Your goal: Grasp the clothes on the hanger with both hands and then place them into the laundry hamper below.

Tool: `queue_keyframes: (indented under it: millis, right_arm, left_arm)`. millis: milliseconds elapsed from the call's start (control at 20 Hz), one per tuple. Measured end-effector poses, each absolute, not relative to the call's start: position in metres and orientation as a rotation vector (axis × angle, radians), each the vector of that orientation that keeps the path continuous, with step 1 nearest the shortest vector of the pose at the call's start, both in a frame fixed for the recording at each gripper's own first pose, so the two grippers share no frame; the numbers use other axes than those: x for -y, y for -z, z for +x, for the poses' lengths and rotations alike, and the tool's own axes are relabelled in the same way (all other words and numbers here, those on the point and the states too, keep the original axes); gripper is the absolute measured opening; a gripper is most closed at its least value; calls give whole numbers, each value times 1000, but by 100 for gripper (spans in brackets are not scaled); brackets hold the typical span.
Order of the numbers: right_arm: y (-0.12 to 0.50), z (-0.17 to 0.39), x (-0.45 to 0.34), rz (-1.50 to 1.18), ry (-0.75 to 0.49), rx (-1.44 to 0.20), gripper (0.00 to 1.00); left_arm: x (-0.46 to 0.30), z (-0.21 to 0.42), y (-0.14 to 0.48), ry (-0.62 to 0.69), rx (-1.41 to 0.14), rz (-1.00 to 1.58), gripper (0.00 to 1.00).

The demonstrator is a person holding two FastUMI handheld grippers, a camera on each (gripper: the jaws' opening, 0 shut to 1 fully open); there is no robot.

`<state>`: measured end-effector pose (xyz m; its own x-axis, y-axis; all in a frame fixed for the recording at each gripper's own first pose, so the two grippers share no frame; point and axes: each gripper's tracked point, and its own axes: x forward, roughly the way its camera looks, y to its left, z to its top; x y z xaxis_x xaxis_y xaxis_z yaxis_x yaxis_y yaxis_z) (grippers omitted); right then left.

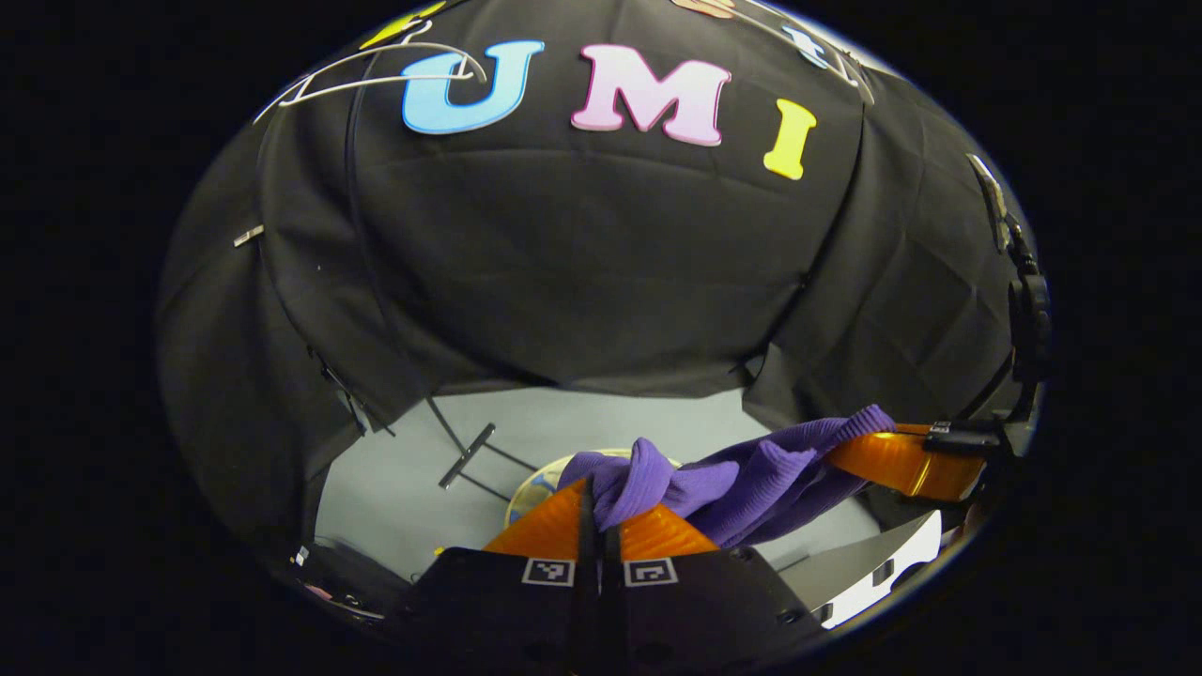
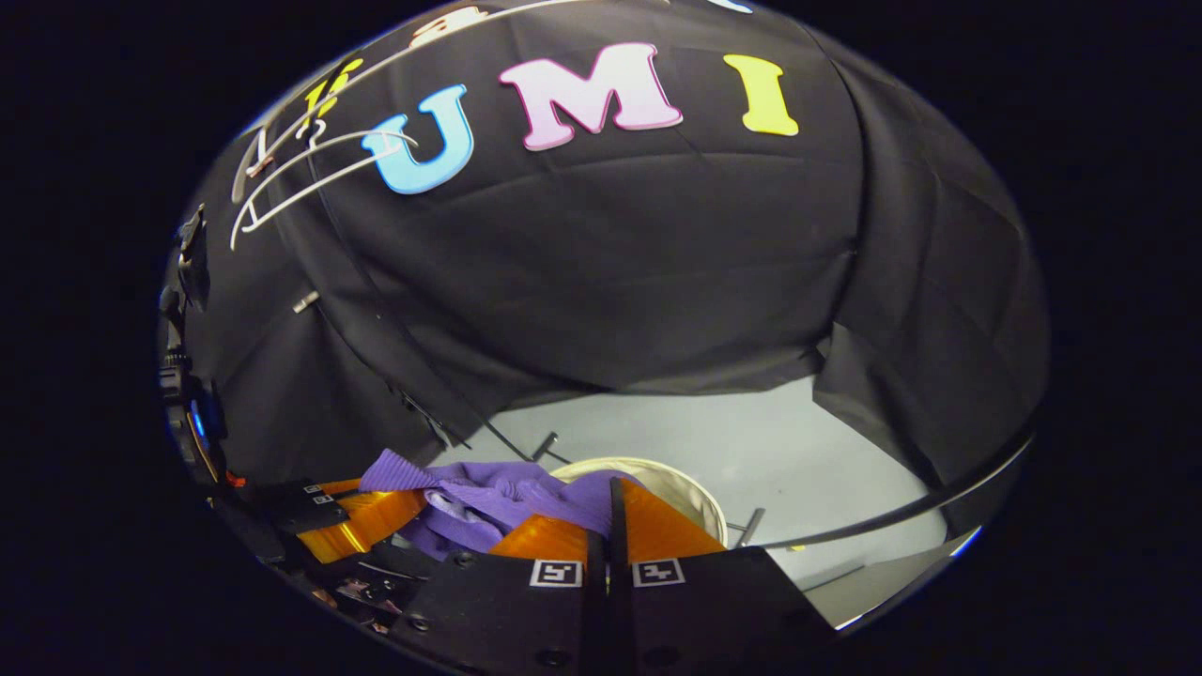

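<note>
Left claw (image 1: pixel 598 526): pinching the purple top (image 1: pixel 742 479) by a bunched-up fold, fingers squeezed together with the cloth poking up between them. Seen from the right gripper view it sits low on the left (image 2: pixel 362 521), fabric running into it.

Right claw (image 2: pixel 610 530): fingers pressed together too, and the top (image 2: pixel 507 502) is bunched right at their tips, so it looks clamped on the cloth. From the left gripper view it's over at the right (image 1: pixel 897 455), with the ribbed hem draped over its fingers.

Top: stretched and sagging between the two claws, held up in the air, off the hanger. It hangs above the hamper, not in it.

Hamper (image 2: pixel 700 502): round, pale rim, on the grey floor (image 2: pixel 751 441) just past the claws, partly hidden by the cloth. In the left gripper view just a sliver of rim peeks out (image 1: pixel 535 479).

Hanger (image 2: pixel 310 164): white wire one, bare, up high on the far left against the black wall (image 2: pixel 601 263).

Stand (image 1: pixel 467 455): thin metal legs on the floor, just left of the hamper.
</note>
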<state>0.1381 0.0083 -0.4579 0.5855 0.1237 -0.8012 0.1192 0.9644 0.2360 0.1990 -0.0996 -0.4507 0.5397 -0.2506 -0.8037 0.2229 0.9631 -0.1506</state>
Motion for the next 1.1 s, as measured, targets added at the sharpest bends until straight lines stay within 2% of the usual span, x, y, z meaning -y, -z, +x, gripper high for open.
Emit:
queue_keyframes:
  millis: [250,300,350,400,450,550,600,650,800,1100]
  right_arm:
    - [501,111,-6,207,11,-1064,5]
    - [502,110,-4,198,22,-1069,9]
    - [506,108,-2,196,33,-1073,2]
    - [506,106,1,175,51,-1079,21]
    - [506,106,7,149,68,-1082,40]
    - [505,104,12,133,81,-1083,78]
    - [506,101,13,124,95,-1090,82]
    - [509,98,15,116,112,-1102,82]
    - [503,92,12,122,115,-1107,95]
    - [465,101,20,108,142,-1017,99]
  left_arm:
    - [95,174,482,256,-1096,-30,7]
    - [92,167,496,265,-1119,-23,5]
    - [91,162,502,276,-1134,-20,7]
    - [91,162,502,281,-1133,-20,14]
    - [92,161,502,284,-1134,-22,27]
    - [88,160,498,280,-1130,-6,75]
    - [85,160,500,274,-1128,0,99]
    - [85,158,500,276,-1127,-5,97]
    - [86,155,495,283,-1122,-22,96]
    - [88,160,459,291,-1033,-49,96]
